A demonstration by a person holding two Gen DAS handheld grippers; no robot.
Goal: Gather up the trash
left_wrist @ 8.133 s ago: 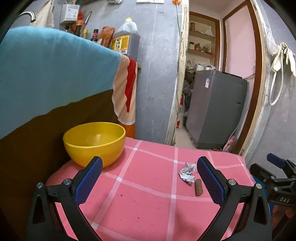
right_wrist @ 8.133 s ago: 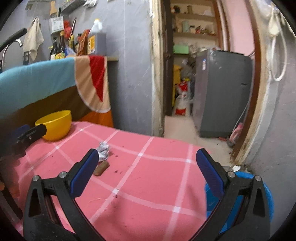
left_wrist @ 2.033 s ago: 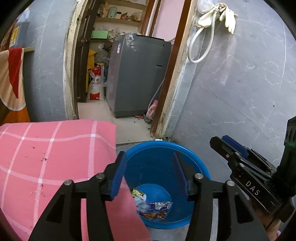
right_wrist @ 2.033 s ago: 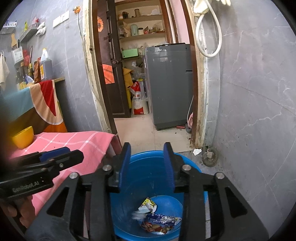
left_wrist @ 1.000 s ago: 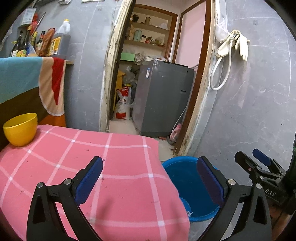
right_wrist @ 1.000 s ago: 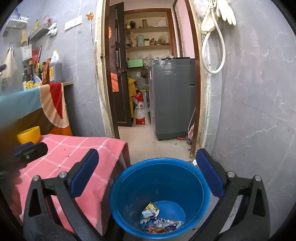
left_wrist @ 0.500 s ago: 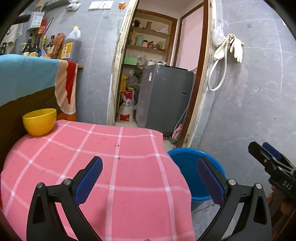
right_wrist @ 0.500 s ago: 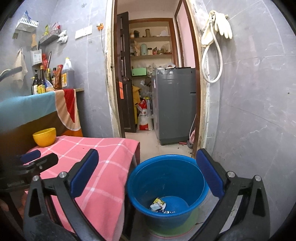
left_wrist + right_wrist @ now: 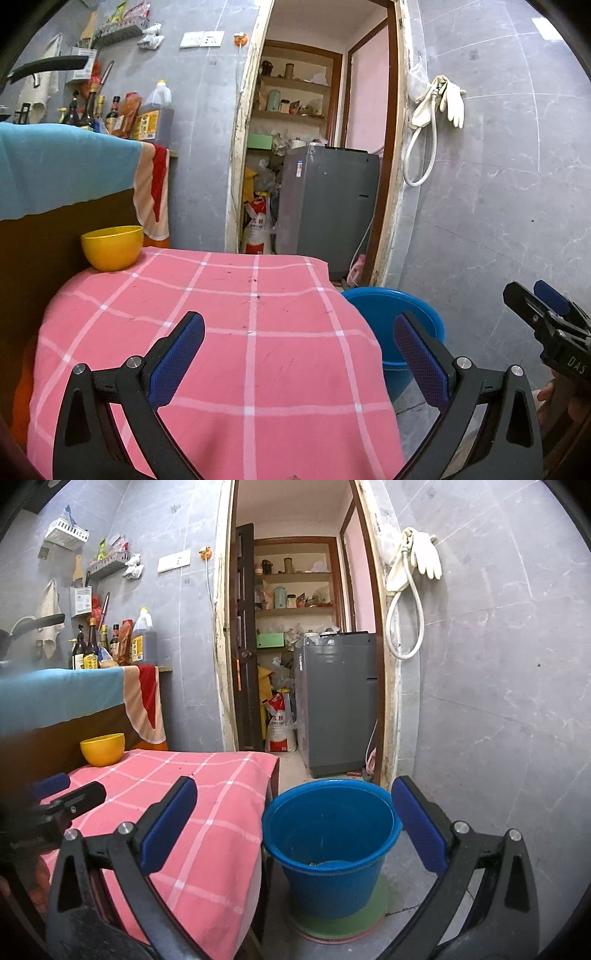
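Left wrist view: left gripper [image 9: 295, 350] hangs over the pink checked tablecloth [image 9: 221, 314], jaws spread wide, nothing between them, touching nothing. Cloth shows only crumbs and a yellow bowl [image 9: 112, 247] at the far left corner, so no trash left to grab there, I'd judge. Blue bucket [image 9: 330, 843] sits on the floor just right of the table, within easy dropping reach; scraps barely visible at its bottom. Right gripper [image 9: 295, 827] is wide open too, empty, bucket framed between its fingers.

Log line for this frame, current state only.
left hand-held gripper: open, empty | right hand-held gripper: open, empty | pink checked tablecloth: no trash visible, yellow bowl at far corner | blue bucket: on floor beside table
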